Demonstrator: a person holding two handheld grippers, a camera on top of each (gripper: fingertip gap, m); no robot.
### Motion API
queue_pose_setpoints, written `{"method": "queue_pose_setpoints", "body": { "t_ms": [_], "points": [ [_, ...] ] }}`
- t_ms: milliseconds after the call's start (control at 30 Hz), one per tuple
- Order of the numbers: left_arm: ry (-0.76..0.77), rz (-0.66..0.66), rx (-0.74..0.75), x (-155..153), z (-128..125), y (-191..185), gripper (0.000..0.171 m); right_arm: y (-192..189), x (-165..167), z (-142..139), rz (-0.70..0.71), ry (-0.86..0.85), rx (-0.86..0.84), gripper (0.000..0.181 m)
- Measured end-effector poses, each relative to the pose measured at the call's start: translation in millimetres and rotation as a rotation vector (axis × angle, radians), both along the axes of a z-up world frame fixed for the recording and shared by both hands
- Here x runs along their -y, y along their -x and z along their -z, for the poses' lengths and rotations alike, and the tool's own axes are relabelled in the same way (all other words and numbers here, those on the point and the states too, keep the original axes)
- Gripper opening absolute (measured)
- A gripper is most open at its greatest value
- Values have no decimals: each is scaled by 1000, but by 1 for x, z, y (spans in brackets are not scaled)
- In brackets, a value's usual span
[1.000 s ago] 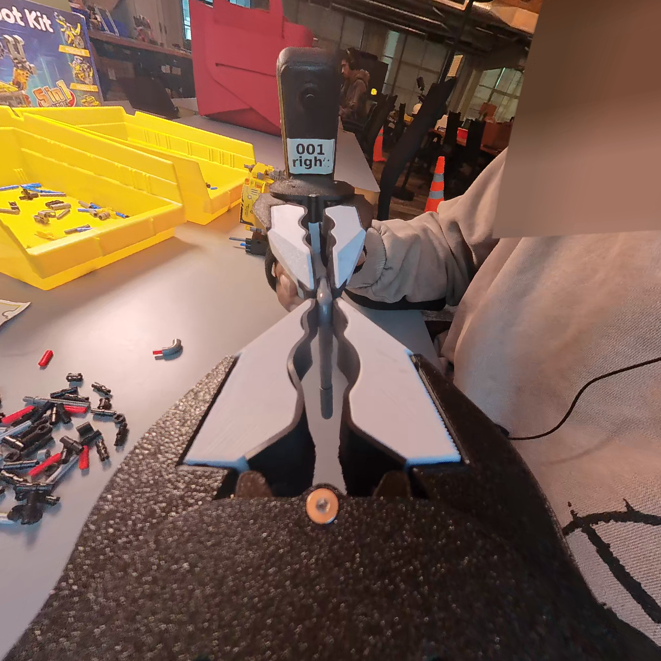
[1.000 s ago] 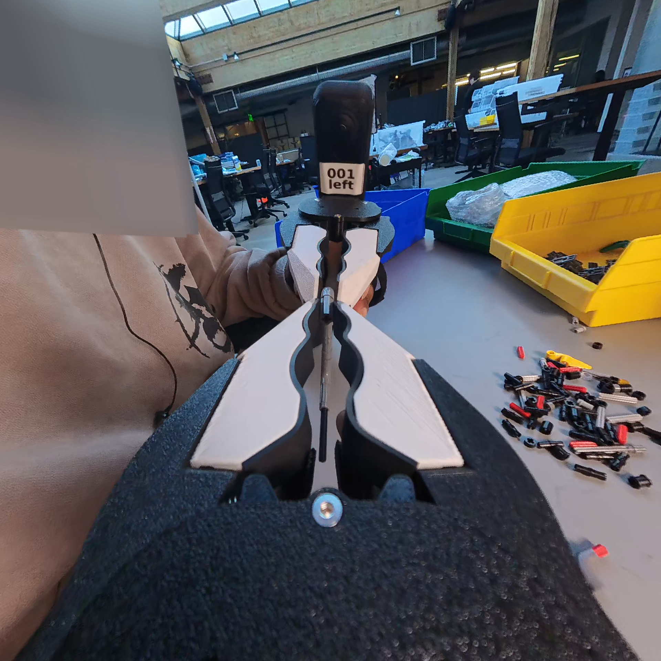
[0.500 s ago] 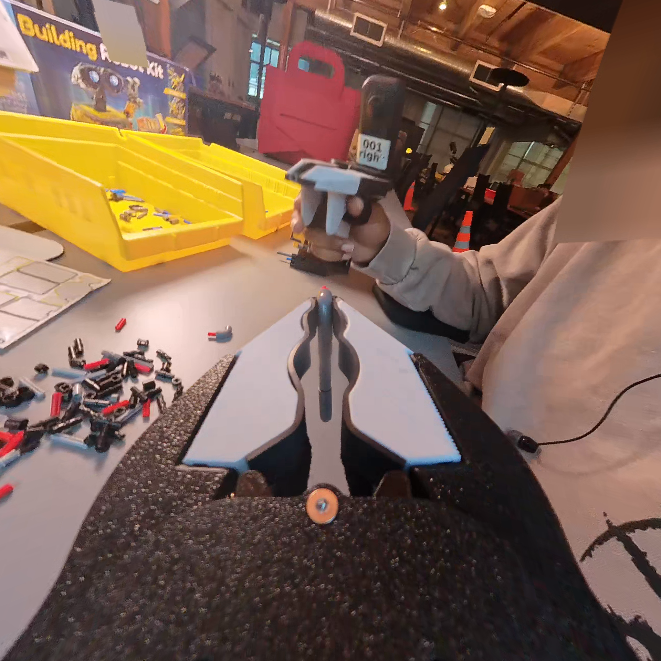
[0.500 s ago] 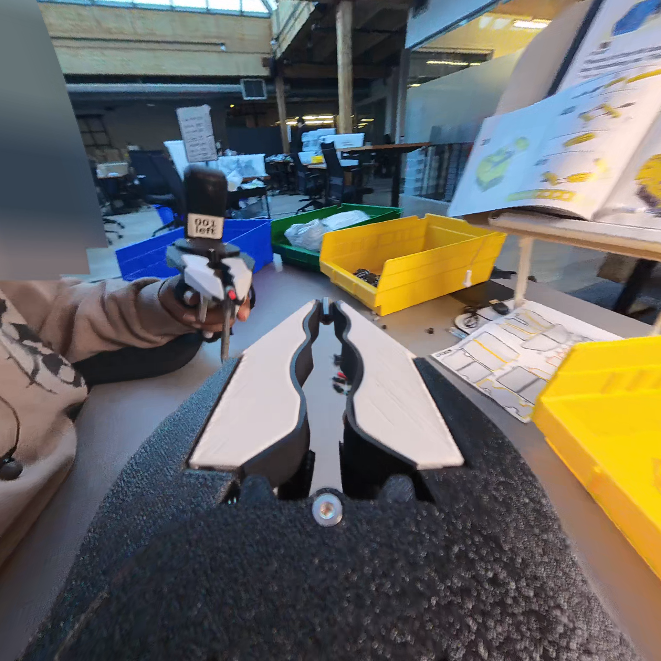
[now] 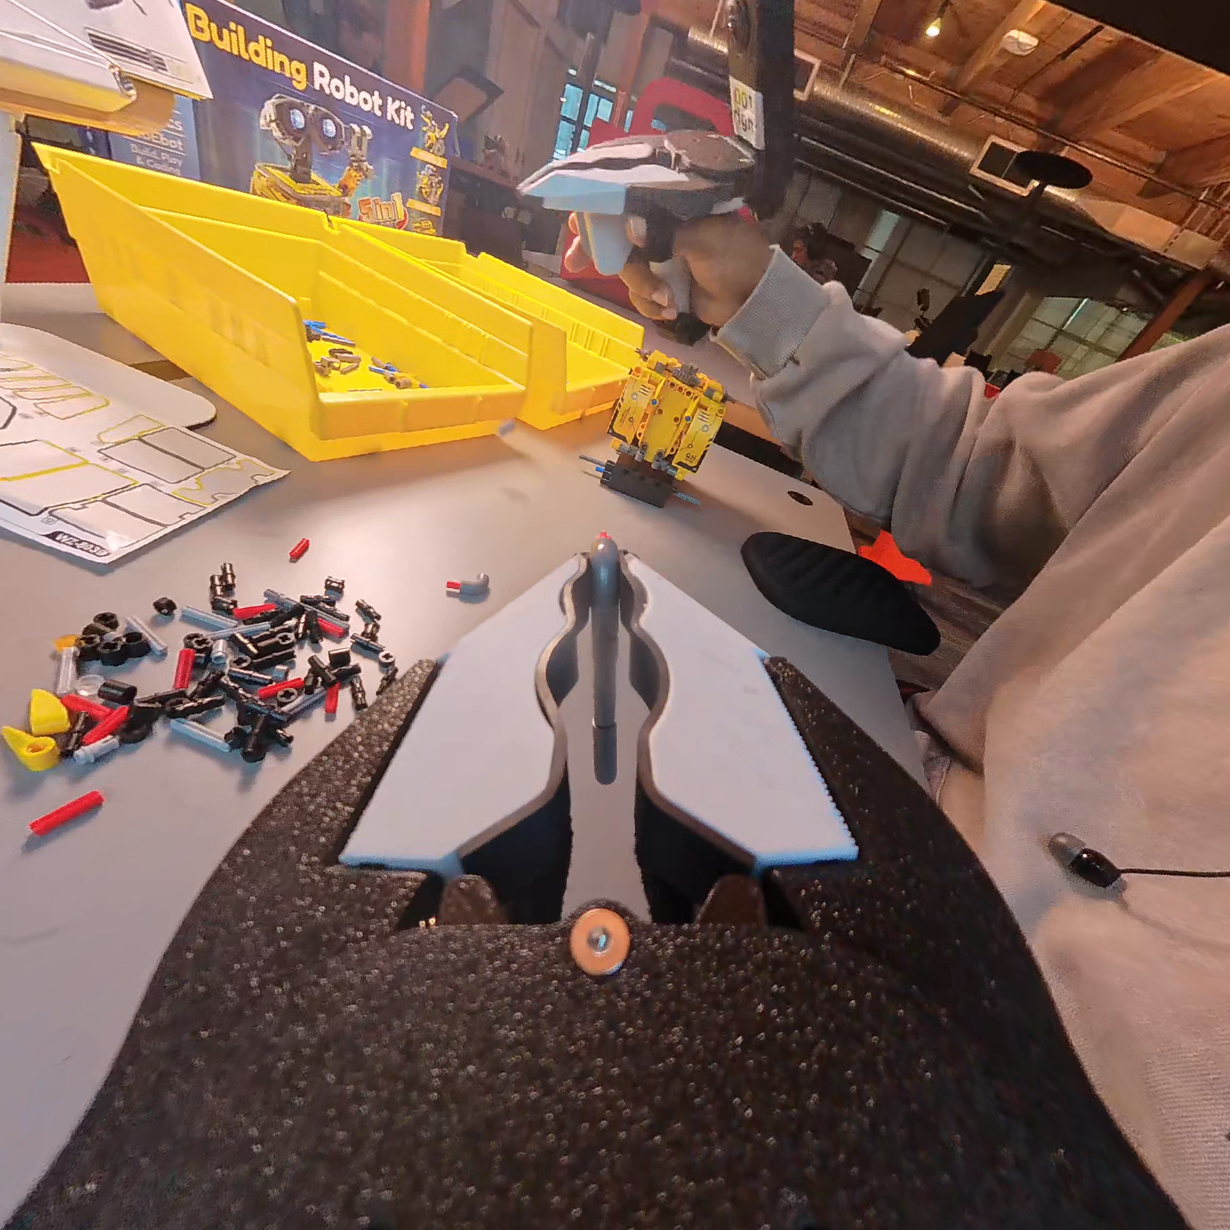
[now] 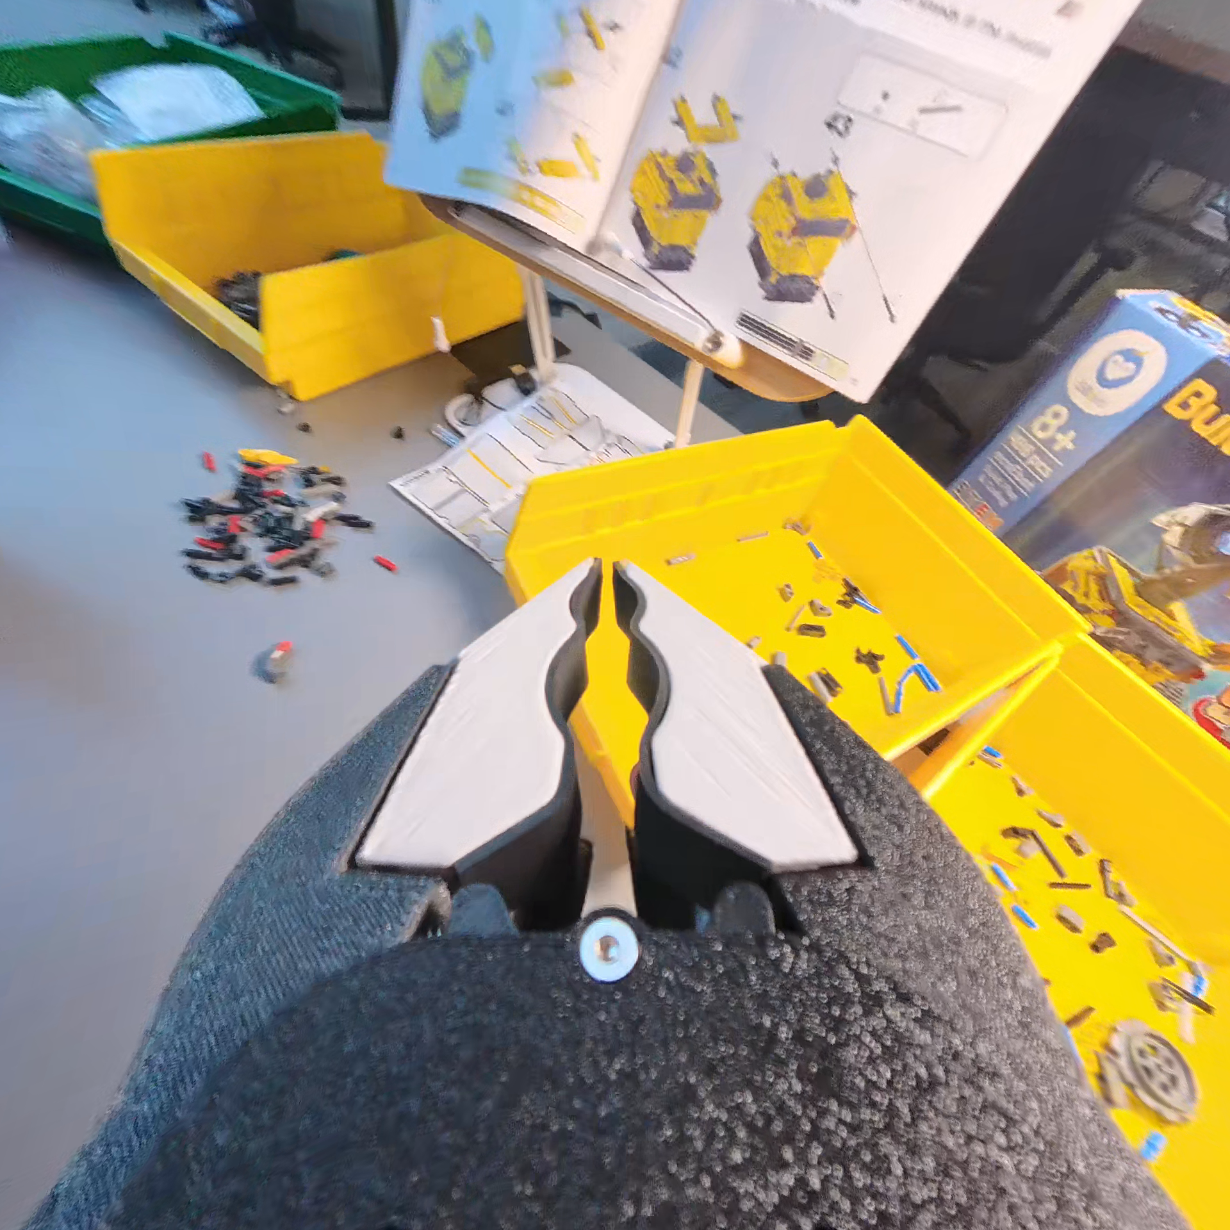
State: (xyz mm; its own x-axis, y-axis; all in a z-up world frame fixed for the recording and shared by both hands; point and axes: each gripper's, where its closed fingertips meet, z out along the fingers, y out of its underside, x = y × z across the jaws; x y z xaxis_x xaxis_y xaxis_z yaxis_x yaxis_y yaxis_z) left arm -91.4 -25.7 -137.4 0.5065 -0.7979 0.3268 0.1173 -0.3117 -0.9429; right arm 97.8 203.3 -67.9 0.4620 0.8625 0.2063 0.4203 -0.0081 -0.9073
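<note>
Since half a second ago the right gripper (image 6: pixel 606 566) has swung away from the left gripper (image 5: pixel 604 556) and now hangs over the near yellow plastic bin (image 6: pixel 672 492), its pale fingers (image 6: pixel 486 745) parted by a narrow gap with nothing between them. It also shows in the left wrist view, raised above the bins in a hand (image 5: pixel 679 273). The left gripper is clenched on a slim dark grey axle rod (image 5: pixel 604 665), which runs lengthwise along the fingers: its rounded tip pokes just past the fingertips, pointing forward towards the small yellow block-built model (image 5: pixel 669 416), and its thinner tail ends between the wavy black inner edges. A red speck shows at the tip. The grippers' bodies are rough black foam-like material; the finger faces are smooth and flat. On the grey table (image 5: pixel 399 506), left of the left gripper, lies a loose heap of black, red and grey pins (image 5: pixel 219 665). A white sticker sheet (image 5: pixel 113 459) lies flat beyond it, beside the bin.
</note>
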Motion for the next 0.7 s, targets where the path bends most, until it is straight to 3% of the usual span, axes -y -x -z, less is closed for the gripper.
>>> {"method": "queue_pose_setpoints", "body": {
  "t_ms": [100,200,367,567,700],
  "points": [
    [19,-4,-2,-1,4,1,7,-7,-40,19,55,32,78,0],
    [30,-4,-22,-2,9,0,7,-2,-58,39,51,77,132,1],
    [43,-7,-56,-3,16,0,7,-3,-28,60,-89,97,330,15],
    [90,28,-50,-2,23,-6,8,-31,-2,64,-120,168,371,22],
    [92,37,-82,-1,28,-10,8,-29,34,92,-259,272,526,33]
  ]
}}
